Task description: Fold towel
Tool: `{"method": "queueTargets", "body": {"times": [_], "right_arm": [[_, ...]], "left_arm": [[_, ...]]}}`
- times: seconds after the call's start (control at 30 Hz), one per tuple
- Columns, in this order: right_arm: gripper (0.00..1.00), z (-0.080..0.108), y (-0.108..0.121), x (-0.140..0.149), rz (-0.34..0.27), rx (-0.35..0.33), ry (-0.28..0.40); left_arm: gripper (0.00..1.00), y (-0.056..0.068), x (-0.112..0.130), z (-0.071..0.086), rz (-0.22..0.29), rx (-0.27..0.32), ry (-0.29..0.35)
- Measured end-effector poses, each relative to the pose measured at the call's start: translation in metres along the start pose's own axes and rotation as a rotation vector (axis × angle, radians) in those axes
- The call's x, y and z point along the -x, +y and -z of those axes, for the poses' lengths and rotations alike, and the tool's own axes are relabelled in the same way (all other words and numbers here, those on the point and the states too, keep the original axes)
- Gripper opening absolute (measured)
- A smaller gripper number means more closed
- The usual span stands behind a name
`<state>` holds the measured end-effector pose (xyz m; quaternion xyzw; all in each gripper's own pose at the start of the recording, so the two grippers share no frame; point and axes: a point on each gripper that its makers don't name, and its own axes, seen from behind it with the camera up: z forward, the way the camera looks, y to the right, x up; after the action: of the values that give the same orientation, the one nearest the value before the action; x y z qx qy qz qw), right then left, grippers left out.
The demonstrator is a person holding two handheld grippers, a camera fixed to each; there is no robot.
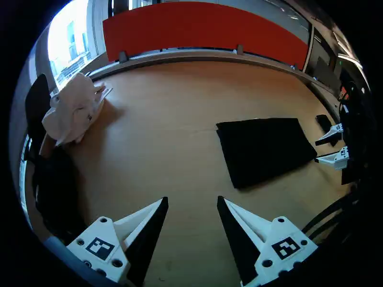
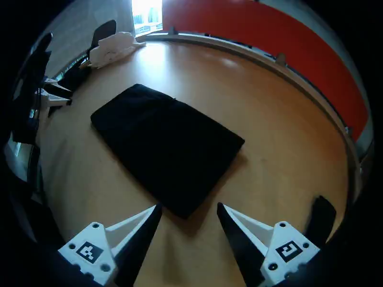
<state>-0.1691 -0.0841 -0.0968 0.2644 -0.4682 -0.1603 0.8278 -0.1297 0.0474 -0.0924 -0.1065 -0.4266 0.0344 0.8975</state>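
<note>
The black rectangular cloth towel [image 2: 165, 146] lies flat on the tan wooden desk [image 2: 273, 138], its near corner just beyond the right gripper [image 2: 189, 206]. Its jaws, and those of the left gripper [image 1: 191, 201], stand wide, empty. Likely soft, light, limp: pinch 2 corners.

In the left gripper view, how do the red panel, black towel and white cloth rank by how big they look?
1. red panel
2. black towel
3. white cloth
This is apparent size alone. The panel stands farthest off, so real sizes may differ.
</note>
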Motion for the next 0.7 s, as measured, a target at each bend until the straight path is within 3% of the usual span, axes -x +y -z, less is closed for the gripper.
{"method": "queueTargets", "body": {"times": [0.27,0.47,0.7], "right_arm": [[0.6,0.0,-0.004,0.01,-0.014,-0.03,-0.022],[0.55,0.001,-0.007,0.015,0.011,-0.047,-0.033],[0.38,0.001,-0.009,0.016,0.028,-0.062,-0.039]], "left_arm": [[0.75,0.0,0.002,0.0,-0.001,0.0,-0.002],[0.75,0.0,0.002,0.001,-0.004,0.001,-0.003],[0.75,-0.001,0.003,0.002,-0.005,-0.001,-0.004]]}}
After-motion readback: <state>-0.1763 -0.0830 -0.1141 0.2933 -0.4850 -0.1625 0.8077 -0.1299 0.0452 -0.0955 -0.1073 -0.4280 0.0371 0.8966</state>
